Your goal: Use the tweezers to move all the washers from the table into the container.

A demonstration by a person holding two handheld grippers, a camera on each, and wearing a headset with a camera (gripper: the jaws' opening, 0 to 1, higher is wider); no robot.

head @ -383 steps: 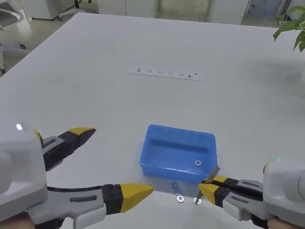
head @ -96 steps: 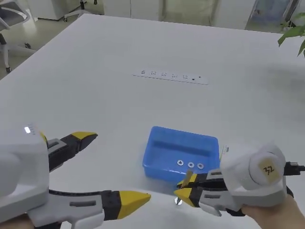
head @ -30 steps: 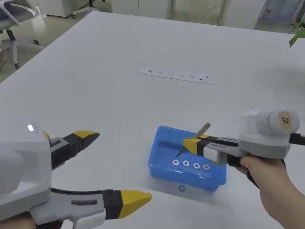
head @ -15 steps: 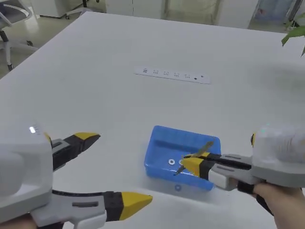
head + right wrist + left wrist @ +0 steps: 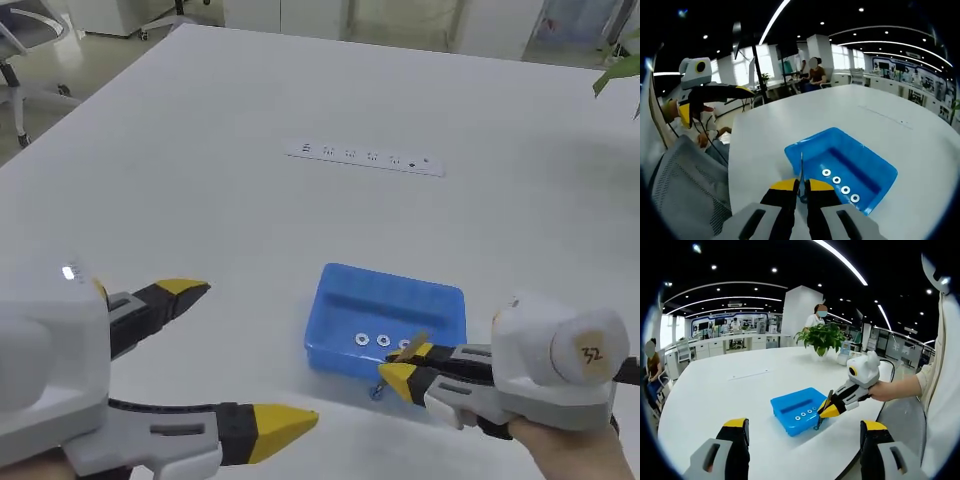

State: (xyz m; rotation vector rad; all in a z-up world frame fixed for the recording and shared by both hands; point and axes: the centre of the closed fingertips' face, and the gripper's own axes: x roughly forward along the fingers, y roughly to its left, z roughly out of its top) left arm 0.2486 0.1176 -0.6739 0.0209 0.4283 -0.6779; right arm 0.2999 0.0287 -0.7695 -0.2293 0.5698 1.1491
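Right tongs (image 5: 393, 374) have drawn back from over the container (image 5: 392, 282) to its near wall, clamped narrow on thin metal tweezers (image 5: 801, 167) whose tips point down at the smooth white tabletop (image 5: 200, 180). Left tongs (image 5: 250, 353) stand wide, holding nothing. Flat ring washers (image 5: 383, 341) lie in a row inside the blue rectangular container.

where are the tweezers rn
The tweezers sit clamped in the right claw, lower right of the head view, tips at the blue container's near wall.
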